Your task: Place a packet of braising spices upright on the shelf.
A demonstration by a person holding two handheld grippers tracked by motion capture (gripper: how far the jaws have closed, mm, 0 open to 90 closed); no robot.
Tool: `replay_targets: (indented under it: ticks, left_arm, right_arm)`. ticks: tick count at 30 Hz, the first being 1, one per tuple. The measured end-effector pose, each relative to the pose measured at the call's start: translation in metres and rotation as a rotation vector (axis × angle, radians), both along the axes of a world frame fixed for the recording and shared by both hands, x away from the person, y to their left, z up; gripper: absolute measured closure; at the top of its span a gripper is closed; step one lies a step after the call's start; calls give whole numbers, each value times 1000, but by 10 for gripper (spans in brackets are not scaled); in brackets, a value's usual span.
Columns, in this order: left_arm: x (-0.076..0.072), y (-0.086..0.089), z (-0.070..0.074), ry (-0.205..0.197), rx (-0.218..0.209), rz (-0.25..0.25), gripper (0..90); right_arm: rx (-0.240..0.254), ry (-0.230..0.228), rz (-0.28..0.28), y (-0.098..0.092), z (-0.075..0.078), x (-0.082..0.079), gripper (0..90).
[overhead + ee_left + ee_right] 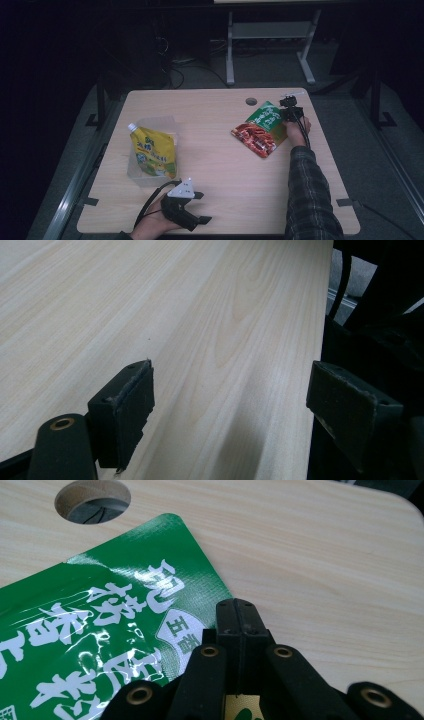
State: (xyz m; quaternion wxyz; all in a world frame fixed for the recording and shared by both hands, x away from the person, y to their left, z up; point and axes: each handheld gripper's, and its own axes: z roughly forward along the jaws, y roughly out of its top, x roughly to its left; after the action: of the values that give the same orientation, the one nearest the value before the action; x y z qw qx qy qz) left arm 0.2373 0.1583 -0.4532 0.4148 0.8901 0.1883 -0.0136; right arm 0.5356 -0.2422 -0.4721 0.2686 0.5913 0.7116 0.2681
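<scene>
A green and red snack pouch point(260, 129) lies at the back right of the wooden table point(220, 175). My right gripper point(286, 113) is at the pouch's right edge. In the right gripper view its jaws point(241, 614) are pressed together, pinching the edge of the green pouch point(100, 615), and a strip of it shows behind them. A yellow spout pouch point(154, 152) stands at the left in a clear holder point(136, 174). My left gripper point(202, 206) rests near the front edge, open, with bare tabletop between its pads point(127, 410).
A round cable hole point(251, 101) sits in the table just behind the snack pouch and shows close by in the right gripper view point(92, 500). Bare wood point(200, 315) stretches ahead of the left gripper. A white desk frame point(270, 45) stands on the floor beyond the table.
</scene>
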Motion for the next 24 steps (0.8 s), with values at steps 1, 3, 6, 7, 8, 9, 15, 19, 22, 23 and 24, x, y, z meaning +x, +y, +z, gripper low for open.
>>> replay_targets:
  ticks: [1, 3, 6, 7, 8, 9, 15, 19, 22, 23, 24]
  left_arm:
    - [0, 0, 0, 1, -2, 1, 188]
    - [0, -1, -1, 1, 2, -1, 189]
    - [0, -2, -1, 6, 6, -6, 189]
    - [0, -2, -1, 7, 6, -6, 189]
    - [0, -2, -1, 8, 6, -6, 189]
    - [0, -2, -1, 8, 7, -6, 189]
    - [0, -2, -1, 6, 10, -8, 189]
    - [0, -2, -1, 6, 8, -2, 189]
    - [0, -2, -1, 7, 8, -3, 189]
    - [0, -2, -2, 6, 8, -2, 189]
    - [0, -2, -1, 6, 8, -2, 189]
  right_arm:
    - [-3, 9, 2, 1, -1, 1, 899]
    - [-18, 10, 10, 1, -1, 3, 900]
    - [-28, 19, 12, 0, -1, 3, 900]
    - [-29, 19, 21, 0, -1, 3, 900]
    - [-31, 18, 29, 0, -1, 3, 900]
    - [-30, 24, 40, 0, 0, 2, 900]
    - [-58, 31, 157, 12, 1, -5, 900]
    - [-120, 45, 214, 23, 3, -11, 900]
    - [-146, 45, 200, 19, 3, -11, 900]
    - [-135, 40, 177, 15, 3, -10, 900]
    - [-121, 41, 161, 11, 2, -8, 900]
